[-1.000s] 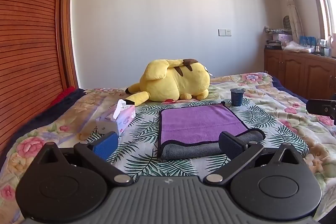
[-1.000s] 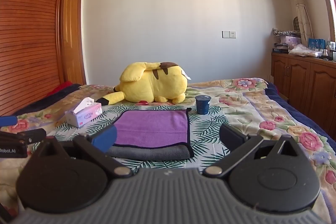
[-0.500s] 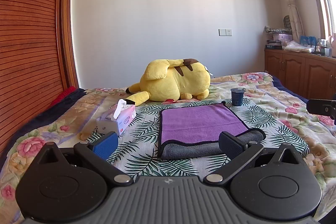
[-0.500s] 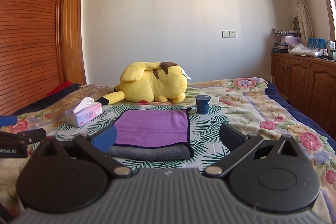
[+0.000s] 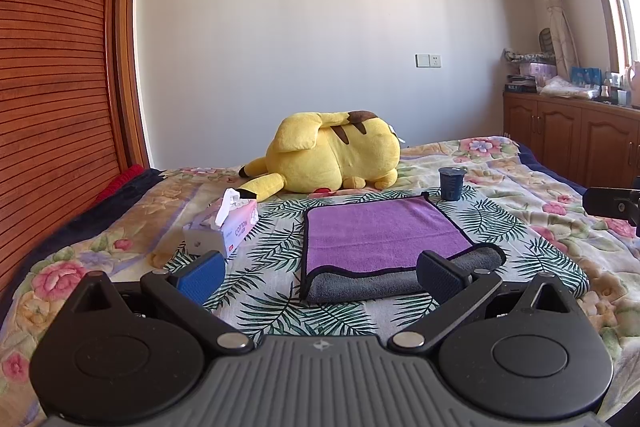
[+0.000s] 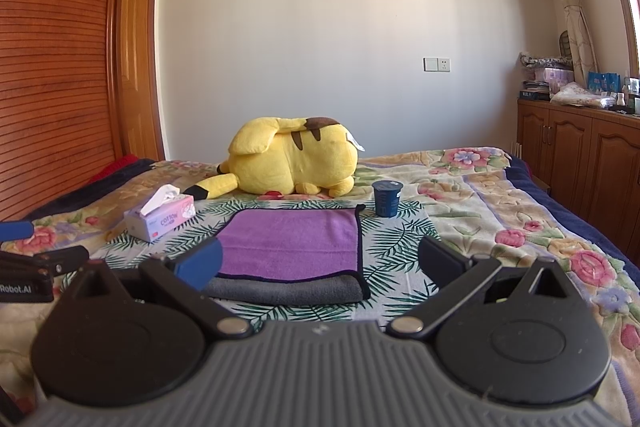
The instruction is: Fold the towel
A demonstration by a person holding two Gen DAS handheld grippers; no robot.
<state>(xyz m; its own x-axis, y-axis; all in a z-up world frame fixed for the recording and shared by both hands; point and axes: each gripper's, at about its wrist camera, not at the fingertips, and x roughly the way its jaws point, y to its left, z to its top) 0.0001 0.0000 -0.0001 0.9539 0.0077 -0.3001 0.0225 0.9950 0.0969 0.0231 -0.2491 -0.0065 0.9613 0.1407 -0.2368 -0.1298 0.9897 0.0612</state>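
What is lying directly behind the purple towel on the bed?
Behind the towel lies a yellow plush, with a blue cup at the far right corner. The plush hides the bed behind it.

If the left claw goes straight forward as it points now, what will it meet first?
Probably the towel: its grey folded near edge lies directly ahead of the open left claw. Beyond it sits the yellow plush toy. Depth is uncertain in this fisheye view.

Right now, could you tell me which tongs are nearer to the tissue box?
Left. The left tongs sit just short of the tissue box, off its right; the right tongs are farther right, past the towel.
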